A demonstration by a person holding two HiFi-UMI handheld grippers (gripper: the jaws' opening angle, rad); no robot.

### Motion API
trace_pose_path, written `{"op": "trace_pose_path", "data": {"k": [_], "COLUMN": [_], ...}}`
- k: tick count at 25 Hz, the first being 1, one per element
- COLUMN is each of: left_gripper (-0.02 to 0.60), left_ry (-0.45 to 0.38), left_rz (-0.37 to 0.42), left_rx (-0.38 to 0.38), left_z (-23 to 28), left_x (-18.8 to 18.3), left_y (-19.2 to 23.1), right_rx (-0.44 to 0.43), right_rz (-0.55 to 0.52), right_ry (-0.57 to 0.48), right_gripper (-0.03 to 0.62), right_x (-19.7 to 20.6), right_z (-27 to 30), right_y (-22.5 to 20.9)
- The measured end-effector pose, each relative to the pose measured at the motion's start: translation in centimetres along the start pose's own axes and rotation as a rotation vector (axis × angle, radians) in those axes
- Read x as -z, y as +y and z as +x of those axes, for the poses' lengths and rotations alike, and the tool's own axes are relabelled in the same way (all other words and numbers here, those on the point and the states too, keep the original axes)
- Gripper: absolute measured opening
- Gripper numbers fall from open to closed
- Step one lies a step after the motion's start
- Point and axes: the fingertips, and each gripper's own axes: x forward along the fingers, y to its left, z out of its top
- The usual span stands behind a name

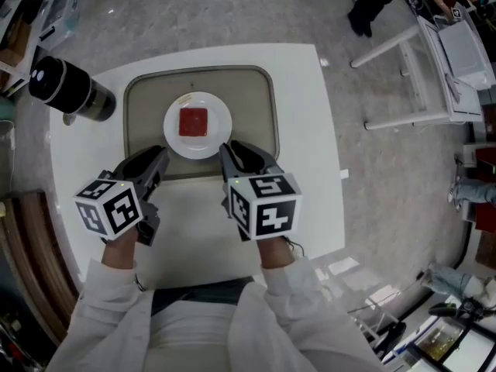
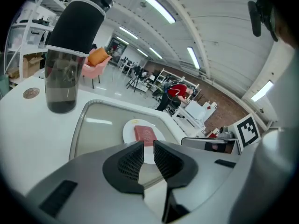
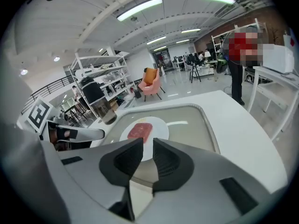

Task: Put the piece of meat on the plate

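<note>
A square red piece of meat (image 1: 193, 122) lies in the middle of a round white plate (image 1: 172, 127), which stands on a grey tray (image 1: 147, 99) on the white table. Both grippers hover at the tray's near edge, short of the plate. My left gripper (image 1: 157, 158) points at the plate's lower left and my right gripper (image 1: 237, 152) at its lower right. In the left gripper view the left gripper (image 2: 148, 146) is shut and empty, with the meat (image 2: 145, 133) just beyond it. In the right gripper view the right gripper (image 3: 148, 144) is likewise shut and empty before the meat (image 3: 140, 130).
A black-capped bottle (image 1: 70, 90) stands at the table's left corner, beside the tray; it looms tall (image 2: 70, 55) in the left gripper view. A small round coaster (image 2: 31, 93) lies next to it. A person (image 1: 372, 6) and a white frame (image 1: 411, 68) stand off to the right.
</note>
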Motion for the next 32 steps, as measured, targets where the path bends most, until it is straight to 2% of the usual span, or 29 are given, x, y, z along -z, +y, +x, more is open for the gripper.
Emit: {"op": "trace_pose_path", "data": {"k": [7, 14, 25, 32], "left_gripper": [0.045, 0.022, 0.021, 0.021], "left_ry": [-0.050, -0.054, -0.038, -0.023], "left_rz": [0.051, 0.141, 0.206, 0.254], "left_rx": [0.148, 0.242, 0.295, 0.322], "left_z": [-5.9, -12.4, -20.6, -24.9], "left_x": [1.8, 4.1, 12.4, 16.2], "left_y": [-3.8, -7.0, -10.4, -12.6], "right_rx": [-0.042, -0.051, -0.087, -0.051], "right_rz": [-0.046, -0.047, -0.053, -0.058], "right_ry": [-0.085, -0.172, -0.254, -0.287], "right_gripper": [0.041, 0.025, 0.017, 0.015], "right_x": [2.4, 4.2, 11.0, 14.2], "right_z": [-5.0, -10.3, -17.5, -21.9], "right_y": [5.4, 11.4, 20.4, 23.8]}}
